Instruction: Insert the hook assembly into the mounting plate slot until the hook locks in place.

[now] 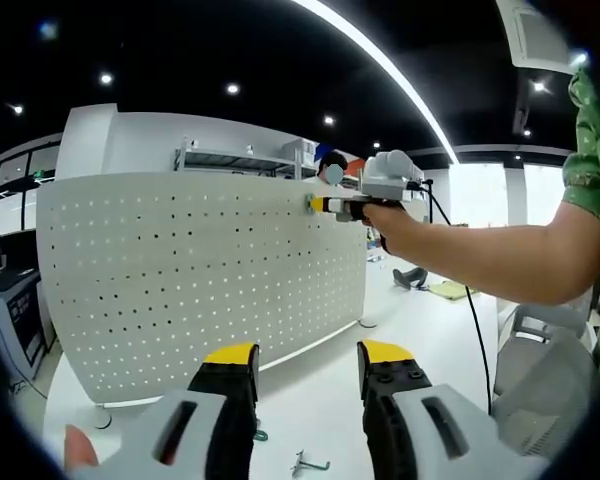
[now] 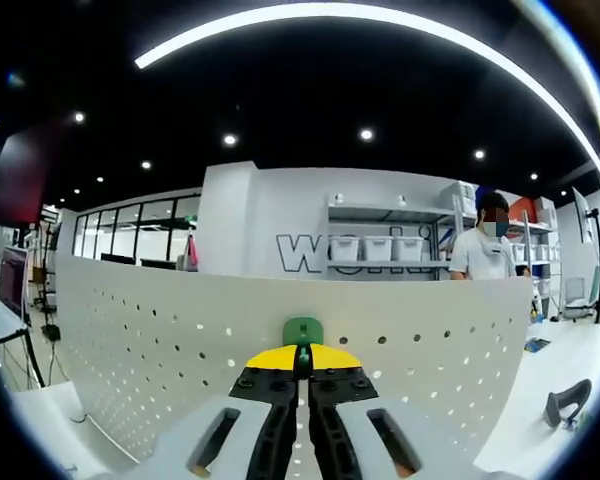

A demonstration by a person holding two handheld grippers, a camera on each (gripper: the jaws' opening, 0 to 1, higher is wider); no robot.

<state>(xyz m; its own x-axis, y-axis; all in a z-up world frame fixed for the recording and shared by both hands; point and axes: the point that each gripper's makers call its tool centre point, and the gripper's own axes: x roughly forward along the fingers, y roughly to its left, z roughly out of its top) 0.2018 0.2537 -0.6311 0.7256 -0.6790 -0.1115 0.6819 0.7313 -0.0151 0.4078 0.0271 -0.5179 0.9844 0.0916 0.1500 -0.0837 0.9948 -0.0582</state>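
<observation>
The insertion step is under way at the top edge of the pegboard (image 1: 200,270), the white perforated panel that stands upright on the white table (image 1: 310,390) and serves as the mounting plate. In the left gripper view, the right gripper (image 1: 325,204) reaches in from the right on an outstretched arm (image 1: 480,255) and presses its yellow tips against the upper right corner of the panel. Its jaws are closed, pinching a small green hook (image 2: 303,331) whose head pokes up just above the tips in the right gripper view, right against the board's upper rows of holes. Whether the hook's prongs have already entered a hole cannot be told (the tips hide that spot).

The left gripper (image 1: 308,365) hangs back, near the table and well apart from the panel, jaws spread wide and holding nothing. A spare metal hook (image 1: 308,464) lies on the table below it.

Judging from this, the next move calls for a steady push into the holes, then a downward settle until the hook seats, before the jaws let go.
</observation>
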